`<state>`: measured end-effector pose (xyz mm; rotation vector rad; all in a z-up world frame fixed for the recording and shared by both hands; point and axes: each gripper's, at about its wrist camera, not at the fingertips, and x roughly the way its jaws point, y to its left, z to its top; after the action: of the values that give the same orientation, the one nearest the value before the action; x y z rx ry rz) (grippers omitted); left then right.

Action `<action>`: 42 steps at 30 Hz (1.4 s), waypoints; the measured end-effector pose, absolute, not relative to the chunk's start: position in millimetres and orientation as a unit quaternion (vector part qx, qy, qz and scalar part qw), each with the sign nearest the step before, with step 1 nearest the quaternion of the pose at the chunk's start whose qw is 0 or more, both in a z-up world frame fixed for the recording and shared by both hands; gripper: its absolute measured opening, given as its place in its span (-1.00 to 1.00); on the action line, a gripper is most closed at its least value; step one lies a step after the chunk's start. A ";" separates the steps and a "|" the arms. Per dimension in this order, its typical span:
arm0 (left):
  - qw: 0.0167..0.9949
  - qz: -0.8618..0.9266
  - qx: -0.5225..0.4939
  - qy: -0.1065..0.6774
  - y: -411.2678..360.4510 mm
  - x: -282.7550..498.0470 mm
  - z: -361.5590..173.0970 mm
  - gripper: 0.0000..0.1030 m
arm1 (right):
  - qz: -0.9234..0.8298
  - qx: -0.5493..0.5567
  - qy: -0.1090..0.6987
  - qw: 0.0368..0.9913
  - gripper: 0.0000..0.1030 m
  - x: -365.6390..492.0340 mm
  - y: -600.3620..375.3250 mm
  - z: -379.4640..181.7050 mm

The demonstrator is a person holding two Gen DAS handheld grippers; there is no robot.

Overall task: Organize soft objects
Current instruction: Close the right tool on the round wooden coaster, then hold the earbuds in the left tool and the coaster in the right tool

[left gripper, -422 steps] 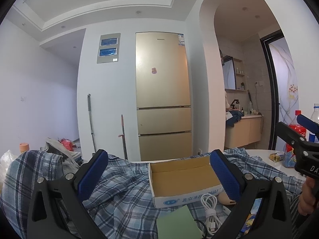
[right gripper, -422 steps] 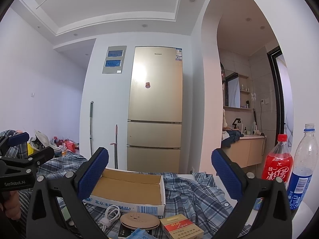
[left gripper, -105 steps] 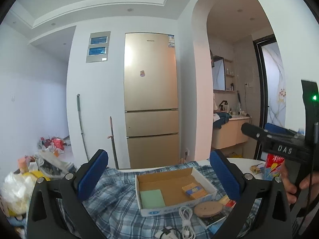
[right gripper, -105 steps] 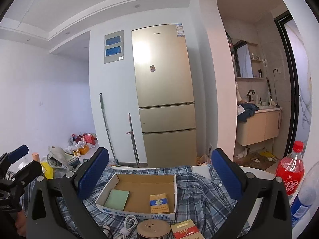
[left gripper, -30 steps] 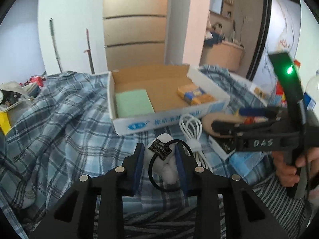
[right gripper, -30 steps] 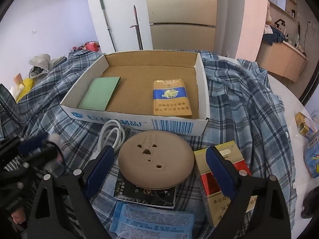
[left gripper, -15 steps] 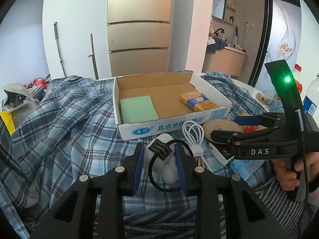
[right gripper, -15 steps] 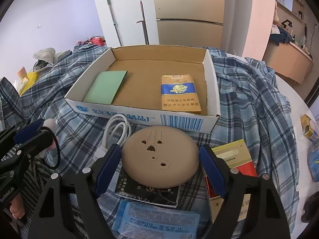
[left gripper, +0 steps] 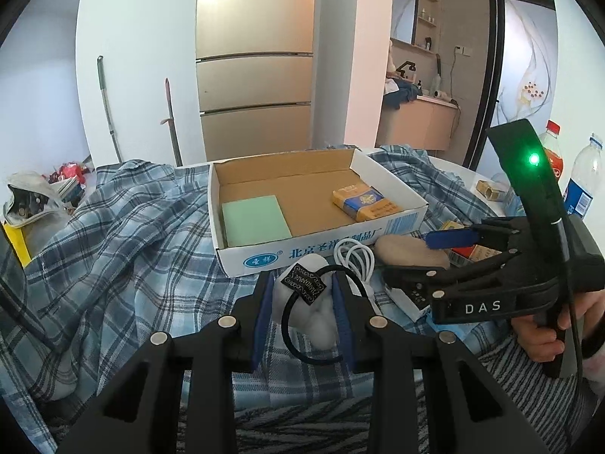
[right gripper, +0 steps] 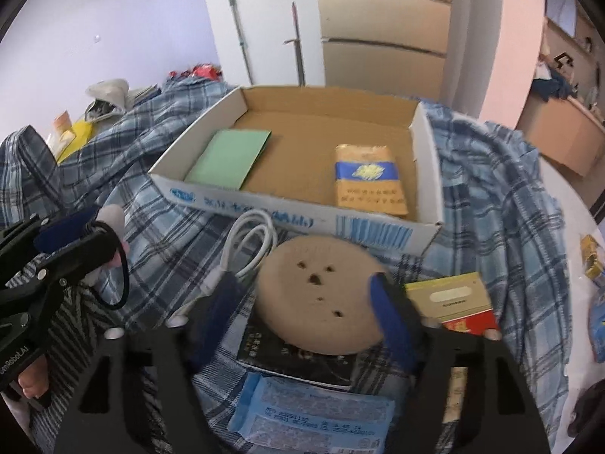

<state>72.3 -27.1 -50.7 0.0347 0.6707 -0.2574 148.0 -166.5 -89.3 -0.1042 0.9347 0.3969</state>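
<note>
left gripper (left gripper: 302,302) pinching white plush (left gripper: 321,317), right gripper (right gripper: 308,302) astride tan disc (right gripper: 317,291)

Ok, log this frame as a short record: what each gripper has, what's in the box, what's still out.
left gripper: shut on white plush with black loop
right gripper: closing around tan disc, contact unclear
box: green pad, yellow-blue pack
outside box: white cable, black packet, red-yellow pack, blue wipes
surface: plaid shirt
</note>
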 end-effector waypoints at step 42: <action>0.933 -0.127 0.017 0.337 -24.9 75.2 -53.4 -0.36 | 0.182 0.006 0.480 0.858 0.68 160.8 -185.8 -99.2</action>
<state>75.2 -24.9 -53.4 0.0339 0.6903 -0.2600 160.8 -185.8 -99.2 0.0133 1.0074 0.3815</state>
